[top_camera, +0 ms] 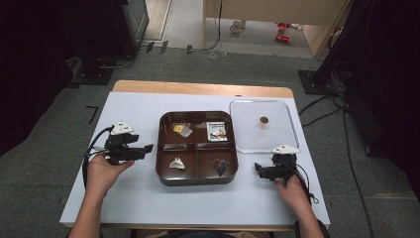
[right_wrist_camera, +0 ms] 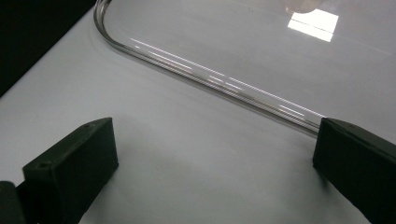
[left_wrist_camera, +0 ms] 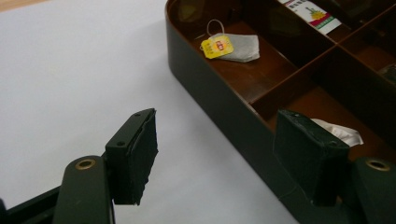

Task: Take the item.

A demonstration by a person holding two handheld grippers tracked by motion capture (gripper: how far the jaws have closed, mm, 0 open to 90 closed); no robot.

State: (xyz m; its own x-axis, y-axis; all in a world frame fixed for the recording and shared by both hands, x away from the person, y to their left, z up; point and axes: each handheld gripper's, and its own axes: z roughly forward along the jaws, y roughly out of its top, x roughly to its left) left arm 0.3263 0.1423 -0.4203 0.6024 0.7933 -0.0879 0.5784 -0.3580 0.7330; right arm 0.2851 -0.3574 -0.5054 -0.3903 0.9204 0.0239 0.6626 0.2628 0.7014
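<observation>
A dark brown tray [top_camera: 198, 179] with several compartments sits mid-table. Its far-left compartment holds a tea bag [top_camera: 182, 129] with a yellow tag, and its far-right one a printed packet [top_camera: 217, 131]. A white crumpled piece [top_camera: 177, 163] lies near-left and a dark piece [top_camera: 221, 166] near-right. My left gripper [top_camera: 147, 148] hovers open just left of the tray with nothing between its pads. In the left gripper view, that gripper [left_wrist_camera: 219, 149] faces the tray wall [left_wrist_camera: 210, 93], the tea bag [left_wrist_camera: 233, 46] beyond it. My right gripper [top_camera: 257, 168] rests open right of the tray.
A clear lid [top_camera: 247, 144] with a small brown knob [top_camera: 264, 120] lies at the back right. In the right gripper view its rim [right_wrist_camera: 210, 74] runs just ahead of the open right gripper [right_wrist_camera: 215, 158]. The table [top_camera: 138, 198] is covered in white.
</observation>
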